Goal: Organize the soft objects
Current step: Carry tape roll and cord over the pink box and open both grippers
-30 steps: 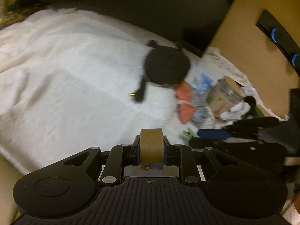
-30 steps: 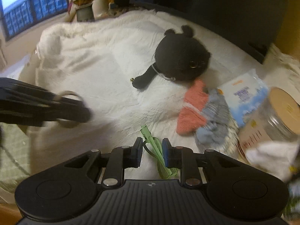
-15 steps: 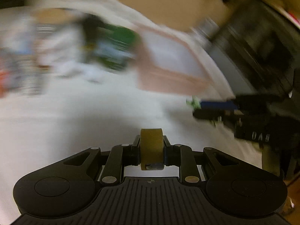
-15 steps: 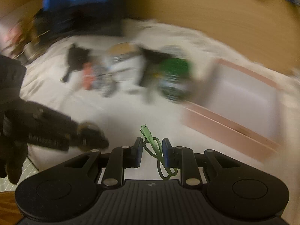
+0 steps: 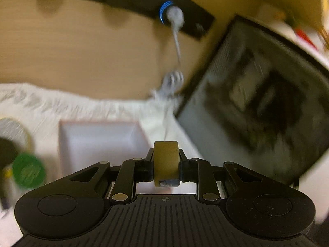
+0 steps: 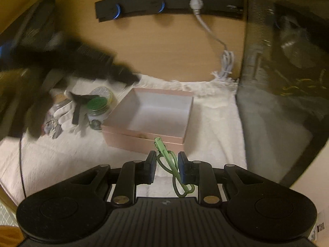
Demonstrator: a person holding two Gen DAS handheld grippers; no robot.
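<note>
My left gripper is shut on a tan tape roll and hangs over the near edge of the open pink box. My right gripper is shut on a green cord with a clip, just in front of the same pink box, whose inside looks bare. The left gripper shows as a dark blur above the box's left side. White gloves and a green-lidded jar lie left of the box.
A white fluffy blanket covers the surface. A wooden wall carries a black socket strip with a white cable. A dark mesh-sided case stands at the right. A silver-lidded can sits behind the jar.
Both grippers have swung right, away from the black plush toy and the socks, and now face the pink box and the wall. Each still holds its object.
</note>
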